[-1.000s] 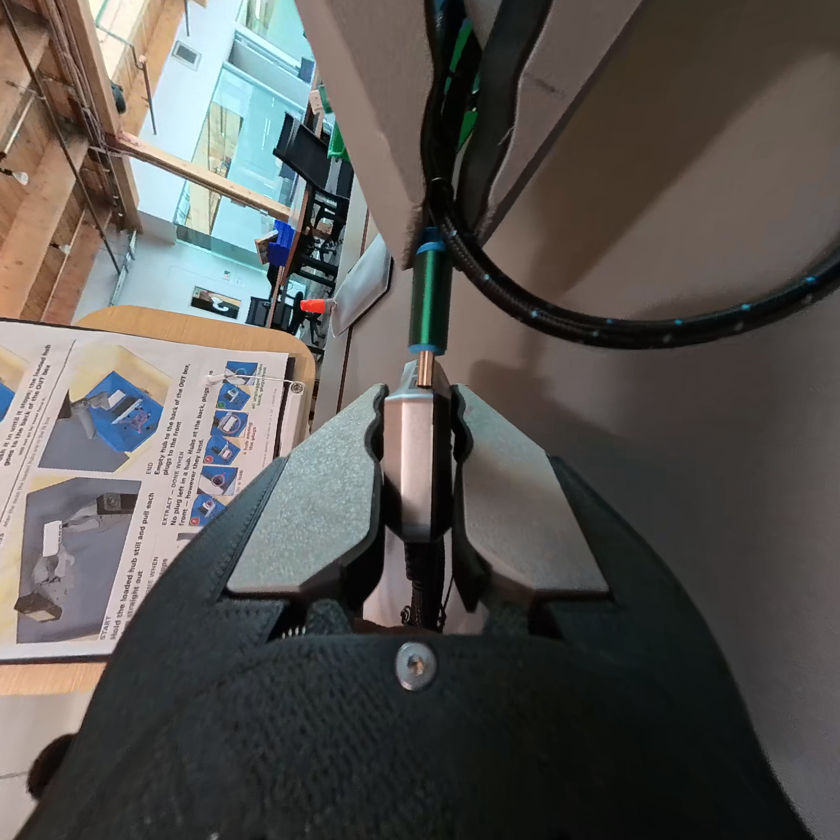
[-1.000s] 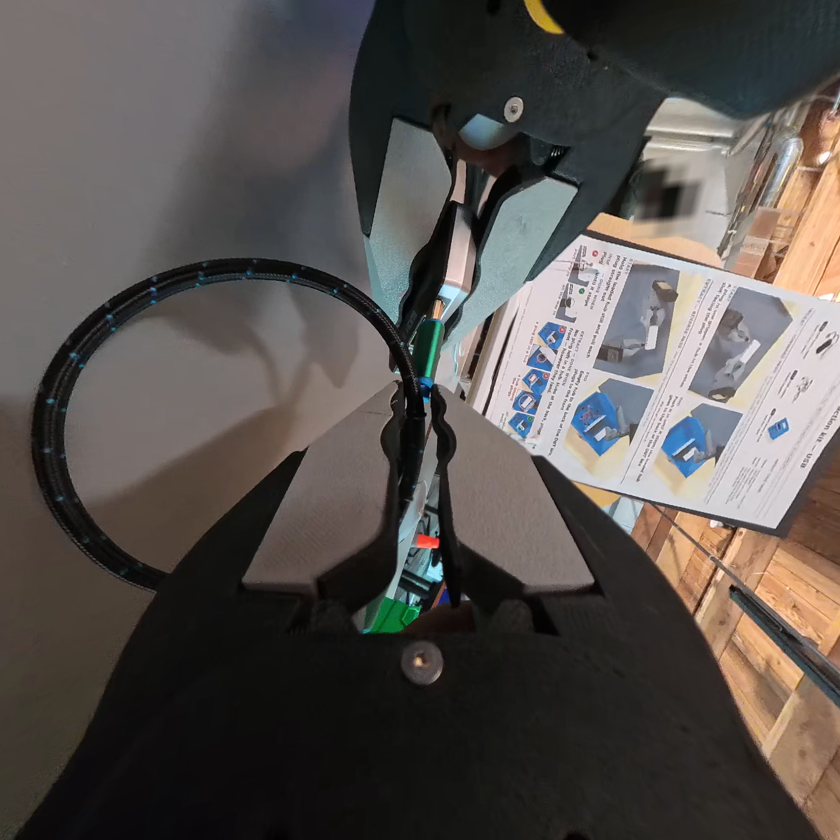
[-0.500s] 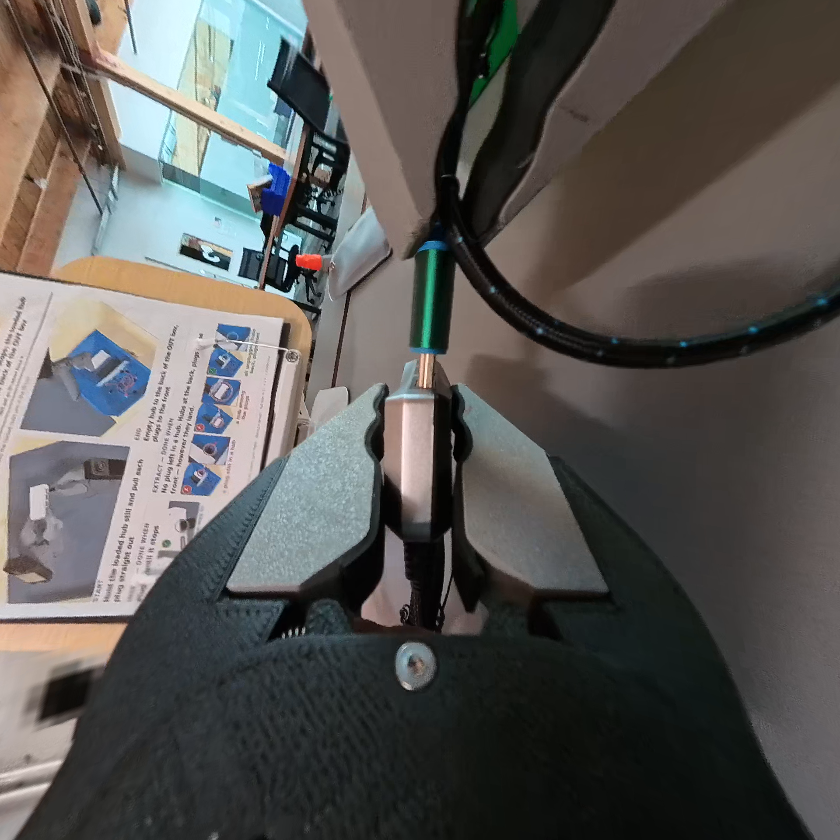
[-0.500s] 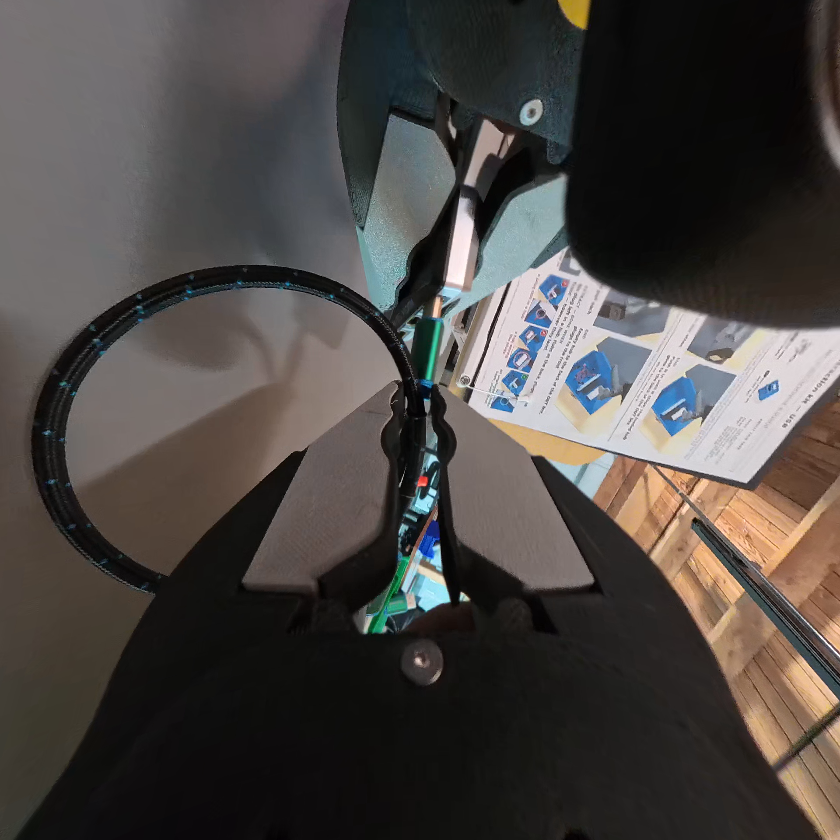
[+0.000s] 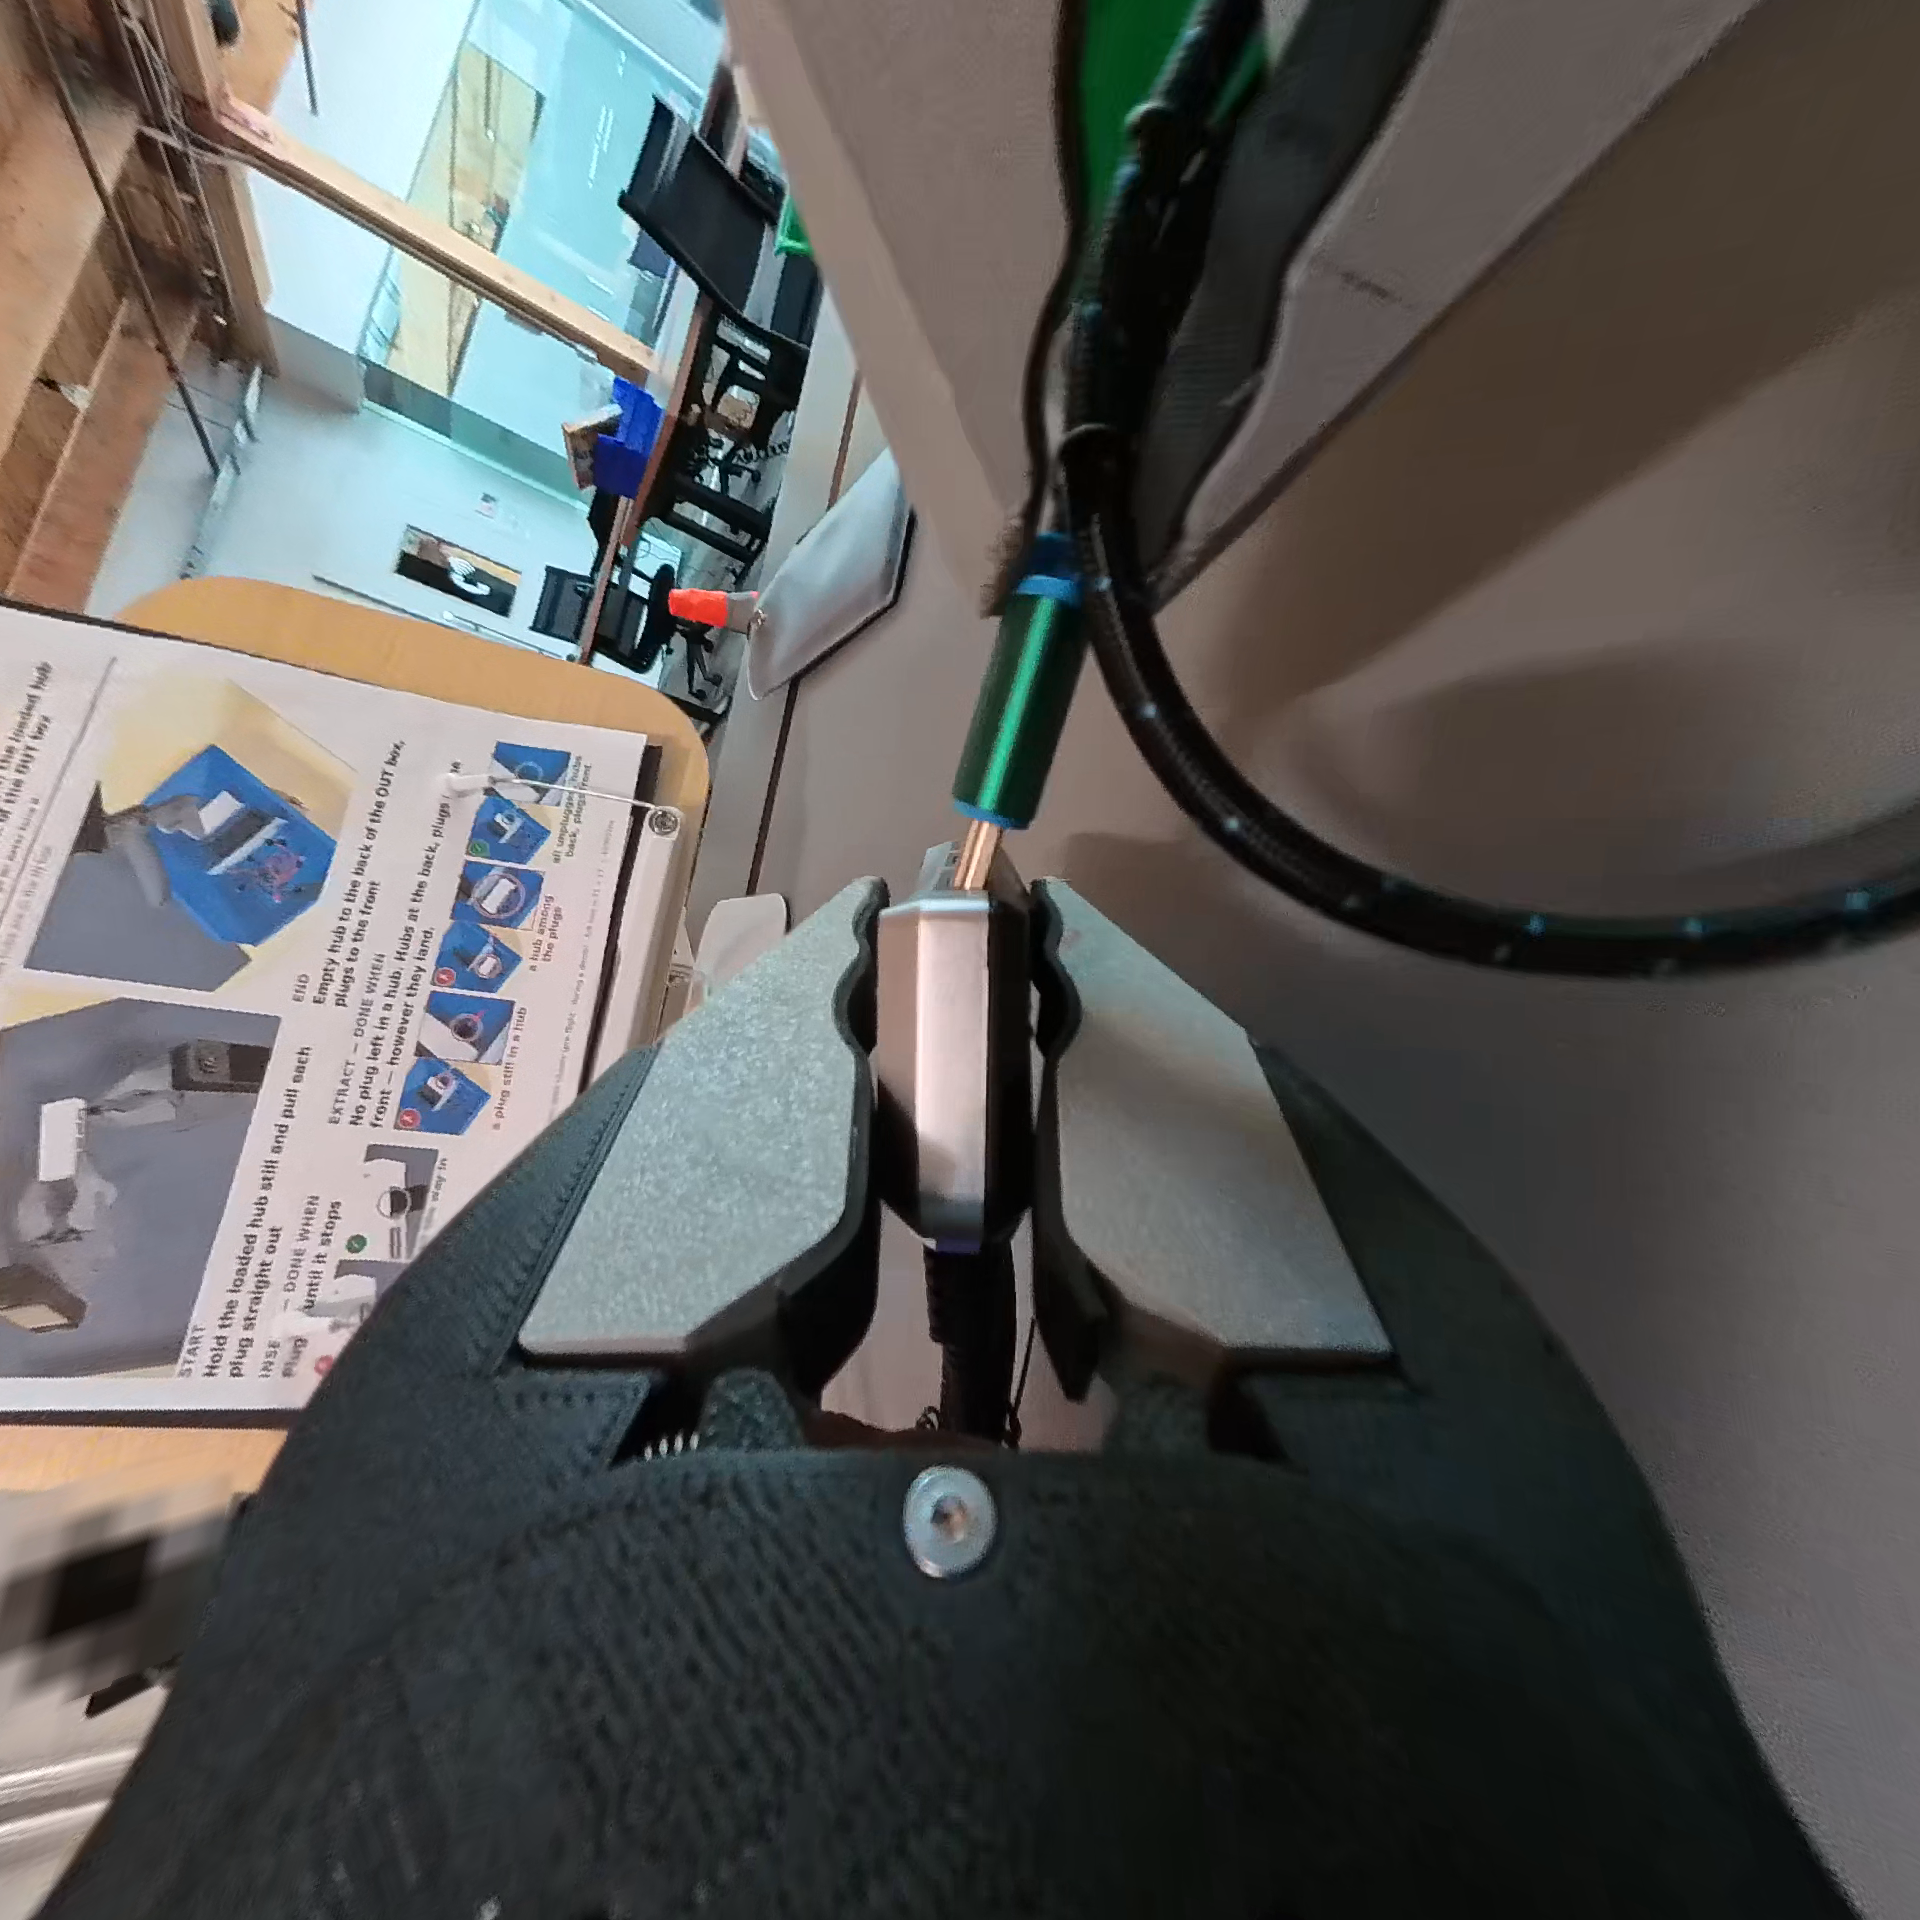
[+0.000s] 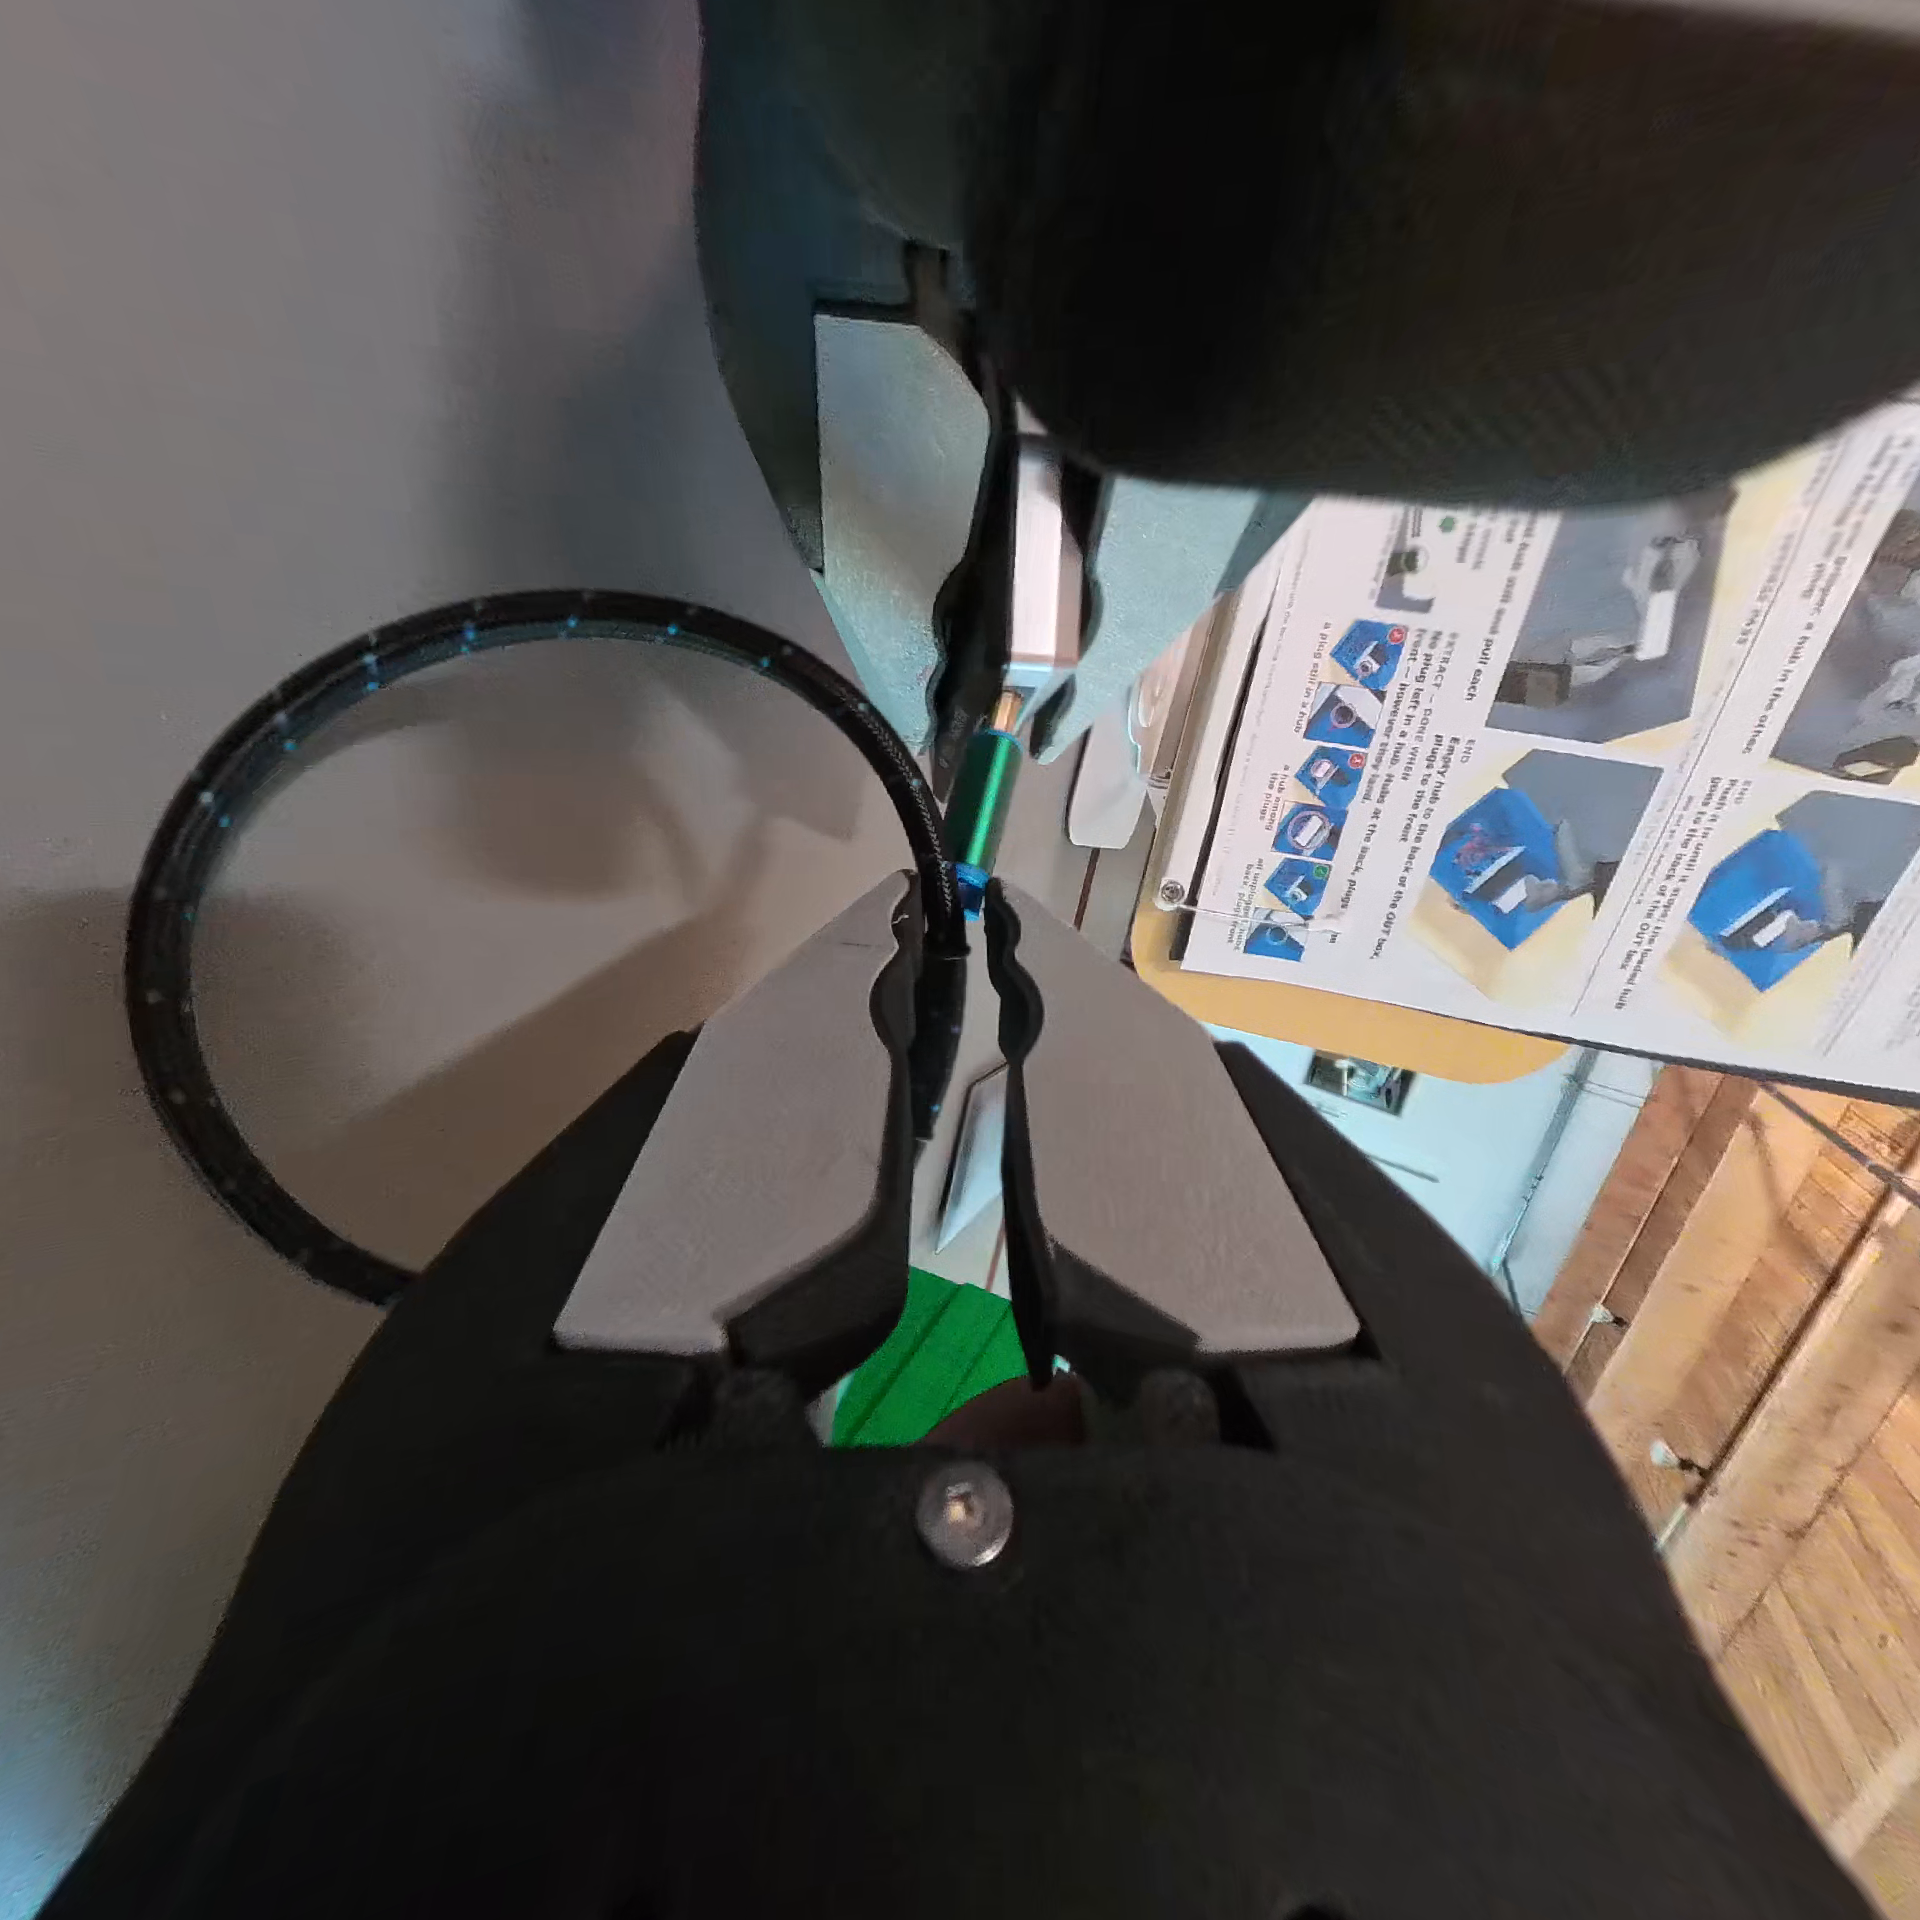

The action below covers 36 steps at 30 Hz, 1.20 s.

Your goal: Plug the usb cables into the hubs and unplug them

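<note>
claws, two: left claw (image 5: 956, 904) round one silver hub (image 5: 940, 1049), right claw (image 6: 951, 914) seemingly round one cable (image 6: 312, 707)

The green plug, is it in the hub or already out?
In, but only partly: the green plug shows bare metal tip where it enters the hub, which the left gripper clamps.

Printed instruction sheet (image 5: 312, 997) on wooden board (image 5: 436, 649); grey tabletop (image 6: 312, 312)

The black braided cable with blue flecks (image 5: 1351, 883) runs off the right edge, the printed instruction sheet (image 6: 1558, 790) is cut by the right edge, and the far dark tongs (image 6: 997, 665) are blurred.
</note>
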Tool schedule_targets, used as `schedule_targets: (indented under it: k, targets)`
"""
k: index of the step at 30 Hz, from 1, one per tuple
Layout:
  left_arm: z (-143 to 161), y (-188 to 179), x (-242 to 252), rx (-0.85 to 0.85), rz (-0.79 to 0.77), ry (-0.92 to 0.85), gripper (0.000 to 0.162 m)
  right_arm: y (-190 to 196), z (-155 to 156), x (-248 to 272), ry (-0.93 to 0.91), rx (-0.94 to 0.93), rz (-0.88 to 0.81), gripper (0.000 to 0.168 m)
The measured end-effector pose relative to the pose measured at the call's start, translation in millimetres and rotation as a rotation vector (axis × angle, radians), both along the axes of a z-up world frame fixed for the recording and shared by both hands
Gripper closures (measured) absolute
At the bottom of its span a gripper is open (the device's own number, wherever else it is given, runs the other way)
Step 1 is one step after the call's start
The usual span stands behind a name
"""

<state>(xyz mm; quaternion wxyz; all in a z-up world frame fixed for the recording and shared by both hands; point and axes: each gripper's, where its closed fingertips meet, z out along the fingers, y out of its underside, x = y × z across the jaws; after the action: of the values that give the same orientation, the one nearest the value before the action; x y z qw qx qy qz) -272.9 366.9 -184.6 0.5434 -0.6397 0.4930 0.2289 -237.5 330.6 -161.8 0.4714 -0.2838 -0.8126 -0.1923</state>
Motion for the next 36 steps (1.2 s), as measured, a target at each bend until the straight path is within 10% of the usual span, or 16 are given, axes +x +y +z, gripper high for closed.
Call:
schedule_targets:
  k: [31, 36]
  targets:
    - [1.0, -30.5, 40.2, 0.005, -0.250, 0.010, 0.138, -9.6, -4.6, 14.9, 0.143, -0.142, 0.340, 0.162]
    - [-15.1, -20.9, 36.2, -0.009, -0.194, 0.111, 0.137, -5.3, -10.9, 16.8, -0.001, 0.117, 0.215, 0.163]
